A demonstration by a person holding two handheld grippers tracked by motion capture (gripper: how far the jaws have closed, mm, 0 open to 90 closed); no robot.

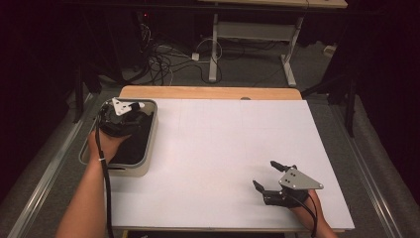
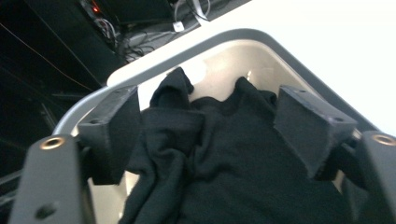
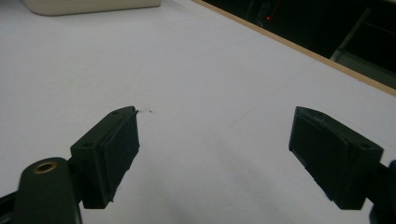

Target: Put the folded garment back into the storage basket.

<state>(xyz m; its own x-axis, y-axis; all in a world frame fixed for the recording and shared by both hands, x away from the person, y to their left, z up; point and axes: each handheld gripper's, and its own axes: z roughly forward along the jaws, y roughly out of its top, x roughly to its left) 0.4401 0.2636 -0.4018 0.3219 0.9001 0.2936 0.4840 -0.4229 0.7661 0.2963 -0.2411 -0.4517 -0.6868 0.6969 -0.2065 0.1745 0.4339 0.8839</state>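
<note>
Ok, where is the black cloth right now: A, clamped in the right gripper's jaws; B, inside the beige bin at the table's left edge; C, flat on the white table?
B: the black cloth lies bunched inside the beige bin, under the left gripper, whose jaws stand open.

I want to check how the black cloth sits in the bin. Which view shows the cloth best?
The left gripper view: the black cloth lies close up, bunched in folds inside the bin, between the open fingers. The high view shows it as a dark patch partly under the left gripper. The right gripper view catches just the bin's corner.
</note>
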